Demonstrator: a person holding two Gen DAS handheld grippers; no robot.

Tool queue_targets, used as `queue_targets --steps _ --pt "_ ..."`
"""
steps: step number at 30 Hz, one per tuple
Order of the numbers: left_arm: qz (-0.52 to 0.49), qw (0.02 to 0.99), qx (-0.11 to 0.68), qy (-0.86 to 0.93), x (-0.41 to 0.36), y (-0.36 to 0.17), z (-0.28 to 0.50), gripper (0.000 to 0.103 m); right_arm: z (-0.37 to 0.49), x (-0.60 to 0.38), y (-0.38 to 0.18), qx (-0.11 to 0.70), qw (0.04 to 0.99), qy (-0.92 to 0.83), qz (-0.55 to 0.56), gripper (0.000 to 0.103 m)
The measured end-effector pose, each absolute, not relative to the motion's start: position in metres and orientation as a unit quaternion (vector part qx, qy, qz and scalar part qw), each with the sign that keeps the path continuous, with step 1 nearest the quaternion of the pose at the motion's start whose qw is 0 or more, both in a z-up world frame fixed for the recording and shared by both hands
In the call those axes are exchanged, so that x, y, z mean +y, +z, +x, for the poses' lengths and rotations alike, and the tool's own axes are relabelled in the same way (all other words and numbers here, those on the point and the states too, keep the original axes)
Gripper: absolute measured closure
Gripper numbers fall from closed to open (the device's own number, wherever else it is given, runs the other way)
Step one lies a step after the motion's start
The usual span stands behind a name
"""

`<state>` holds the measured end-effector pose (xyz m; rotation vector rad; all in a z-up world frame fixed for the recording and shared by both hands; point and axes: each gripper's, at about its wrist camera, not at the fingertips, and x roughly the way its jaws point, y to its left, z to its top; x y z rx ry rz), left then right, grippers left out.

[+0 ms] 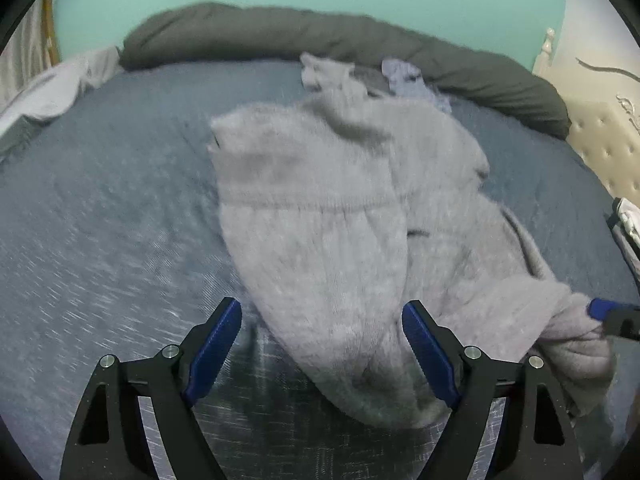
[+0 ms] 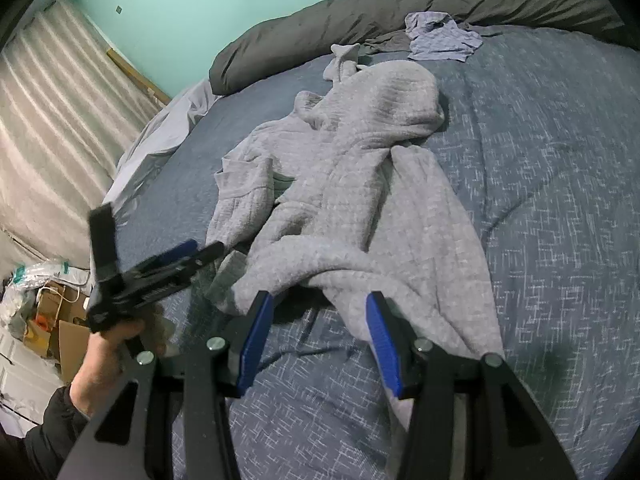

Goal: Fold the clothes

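A grey knitted sweater lies rumpled along the middle of a blue patterned bedspread, running from the frame's centre toward the lower edge, with a dark grey duvet bunched across the top. The right gripper hovers at the bottom centre with its blue fingers spread apart, the sweater's near folds lying between them, ungrasped. At lower left, a hand holds the left gripper, its fingers released beside the sweater's edge.
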<state>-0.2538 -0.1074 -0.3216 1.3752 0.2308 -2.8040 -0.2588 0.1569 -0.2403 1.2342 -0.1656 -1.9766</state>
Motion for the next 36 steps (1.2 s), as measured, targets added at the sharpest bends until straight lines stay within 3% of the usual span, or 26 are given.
queue_targets --steps 3,5,10,17,36 --pt "0.435 0.004 0.066 -0.898 -0.105 -0.32 -0.257 0.021 -0.259 0.157 -0.242 -0.068 0.39 -0.778 0.488 0.054" --pt "0.432 0.003 0.061 -0.9 -0.104 -0.319 -0.259 0.038 -0.258 0.157 -0.241 -0.067 0.391 -0.778 0.487 0.054" --pt "0.43 -0.001 0.051 -0.902 -0.101 -0.318 -0.265 0.04 -0.258 0.158 -0.24 -0.066 0.389 -0.779 0.487 0.054" --pt "0.438 -0.011 0.046 -0.898 -0.102 -0.324 -0.268 0.08 -0.255 0.166 -0.237 -0.068 0.38 -0.783 0.487 0.054" --pt "0.385 0.013 0.135 -0.913 -0.192 -0.252 -0.169 0.089 -0.244 0.252 -0.21 -0.085 0.299 -0.809 0.499 0.054"
